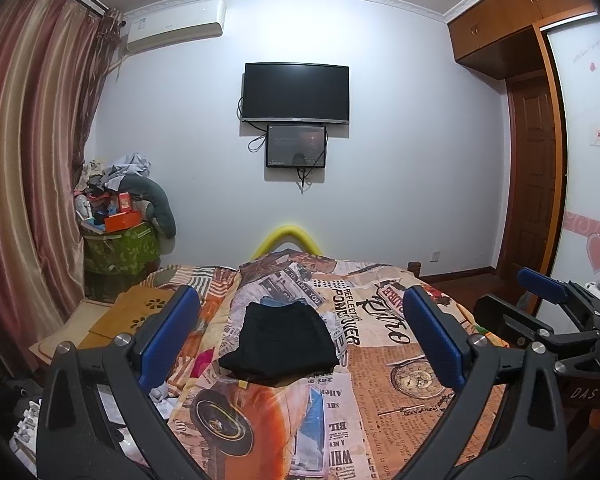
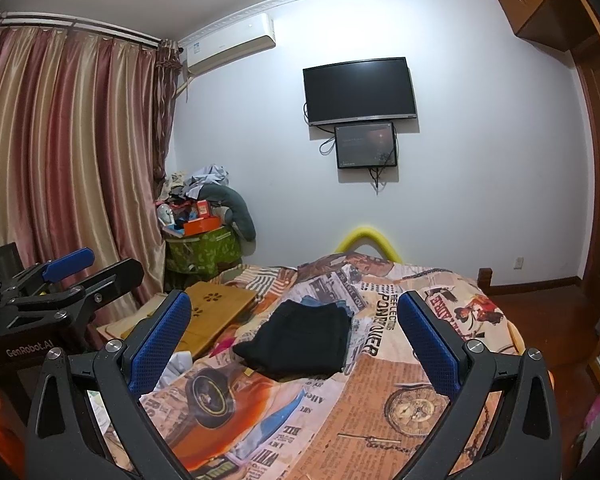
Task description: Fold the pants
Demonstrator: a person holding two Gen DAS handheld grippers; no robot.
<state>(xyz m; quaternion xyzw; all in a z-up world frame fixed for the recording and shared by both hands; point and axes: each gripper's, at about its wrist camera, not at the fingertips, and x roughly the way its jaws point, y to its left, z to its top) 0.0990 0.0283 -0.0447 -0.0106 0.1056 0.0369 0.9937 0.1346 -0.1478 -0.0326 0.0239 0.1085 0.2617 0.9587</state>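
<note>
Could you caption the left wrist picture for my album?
Open left gripper hovers before folded black pants on a newspaper-print bedspread.

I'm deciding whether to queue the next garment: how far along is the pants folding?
Looks done: the black pants lie in a compact folded stack on the printed bedspread, over something blue. In hand: nothing; the left gripper and right gripper are open and held back from it. Left: little, perhaps squaring the edges.
</note>
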